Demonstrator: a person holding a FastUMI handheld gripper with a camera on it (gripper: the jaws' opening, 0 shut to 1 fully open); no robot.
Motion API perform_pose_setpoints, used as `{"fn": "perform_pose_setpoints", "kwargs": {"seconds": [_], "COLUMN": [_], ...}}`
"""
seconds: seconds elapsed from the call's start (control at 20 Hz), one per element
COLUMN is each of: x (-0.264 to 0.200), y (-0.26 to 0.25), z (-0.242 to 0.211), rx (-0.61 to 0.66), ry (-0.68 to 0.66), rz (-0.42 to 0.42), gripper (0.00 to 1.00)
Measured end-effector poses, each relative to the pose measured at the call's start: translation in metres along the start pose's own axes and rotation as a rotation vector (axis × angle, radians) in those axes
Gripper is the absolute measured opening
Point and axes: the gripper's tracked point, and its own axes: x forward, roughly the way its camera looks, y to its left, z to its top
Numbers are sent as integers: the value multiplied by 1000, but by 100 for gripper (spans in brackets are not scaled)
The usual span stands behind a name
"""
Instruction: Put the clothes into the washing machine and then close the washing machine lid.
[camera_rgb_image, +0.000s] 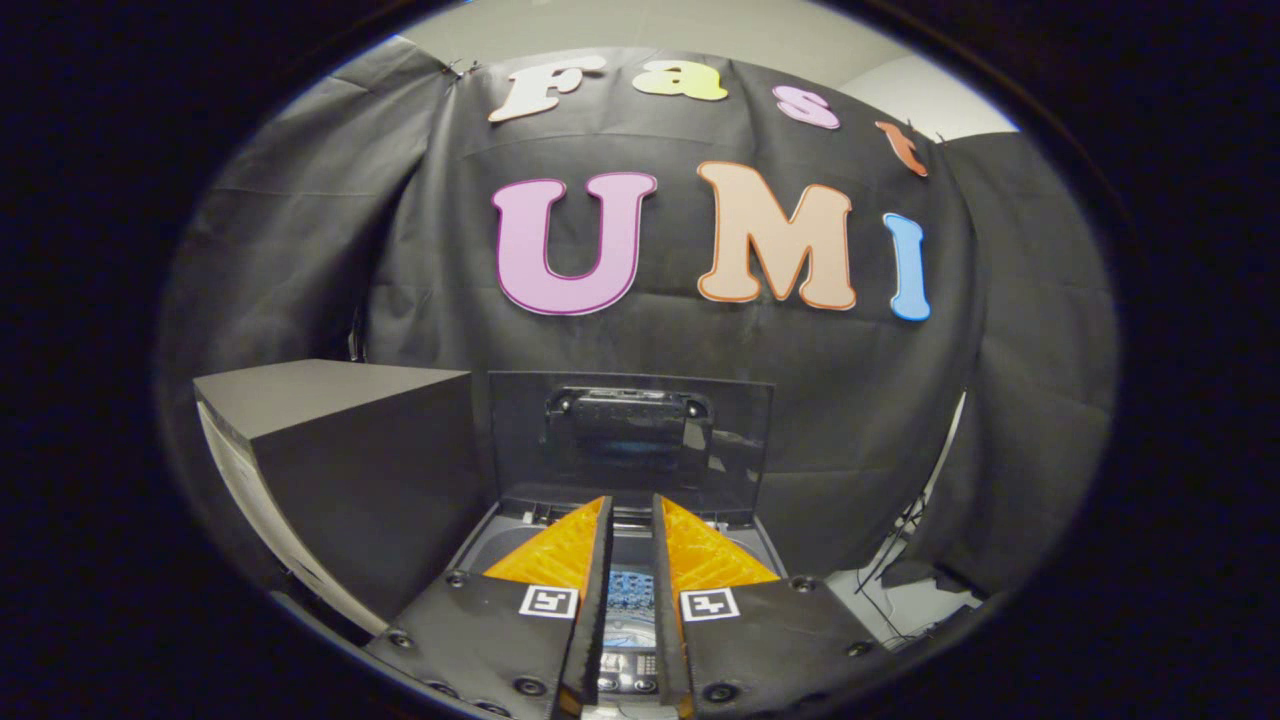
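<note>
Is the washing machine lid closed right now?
No, the lid stands upright behind the open top of the washing machine, just beyond the gripper.

Dim, sharp centre; fisheye bending toward edges.

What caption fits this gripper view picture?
Tool nearly closed above the washing machine, its lid raised upright.

Gripper (632, 520) points forward and slightly downward. Both fingers run nearly parallel, with a narrow gap between them from base to tips. Tips do not meet. Nothing is held between the fingers (565, 550); both inner faces are bare. A square marker tag sits on each finger near its base.
</note>
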Motion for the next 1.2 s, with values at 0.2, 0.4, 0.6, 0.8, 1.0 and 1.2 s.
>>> {"fn": "perform_pose_setpoints", "kwargs": {"seconds": [0.2, 0.4, 0.6, 0.8, 1.0, 1.2], "x": [-23, -54, -85, -112, -130, -138], "y": [-21, -45, -69, -91, -100, -106], "z": [-15, -25, -39, -59, -84, -101], "rx": [-12, 4, 25, 21, 31, 43], "ry": [-28, -105, -139, -153, -143, -123], "rz": [-17, -44, -75, -103, -115, -136], "gripper": [23, 23, 23, 26, 29, 29]}}
